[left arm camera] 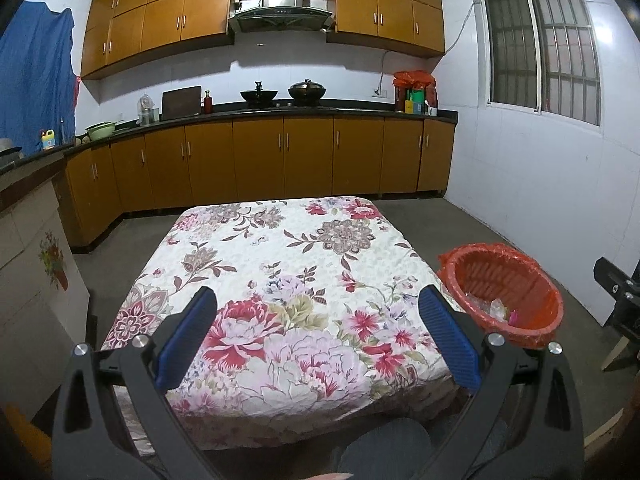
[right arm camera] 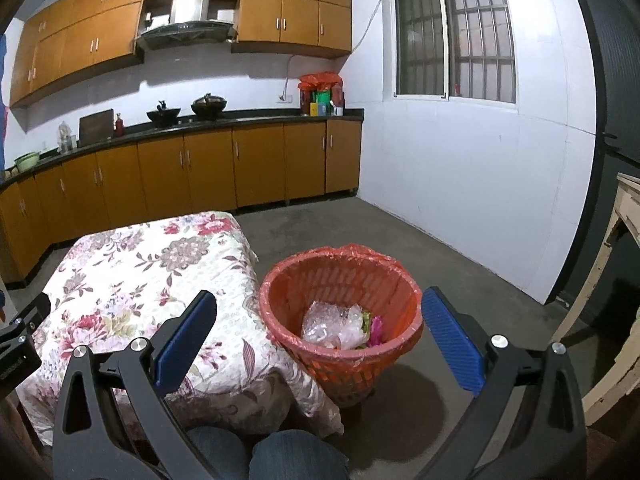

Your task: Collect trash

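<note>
An orange basket lined with an orange bag [right arm camera: 340,280] stands on the floor to the right of a low table under a floral cloth [left arm camera: 280,248]. Crumpled clear plastic and bits of coloured wrapper [right arm camera: 340,326] lie in the basket's bottom. The basket also shows in the left wrist view [left arm camera: 500,292]. My left gripper [left arm camera: 318,304] is open and empty above the near part of the cloth. My right gripper [right arm camera: 320,308] is open and empty, held above and in front of the basket. No loose trash shows on the cloth.
Wooden kitchen cabinets [left arm camera: 280,160] and a dark counter with pans run along the far wall. A white wall with a barred window [right arm camera: 452,32] stands to the right. A pale wooden frame [right arm camera: 616,280] is at the far right. My knees [right arm camera: 272,456] show below.
</note>
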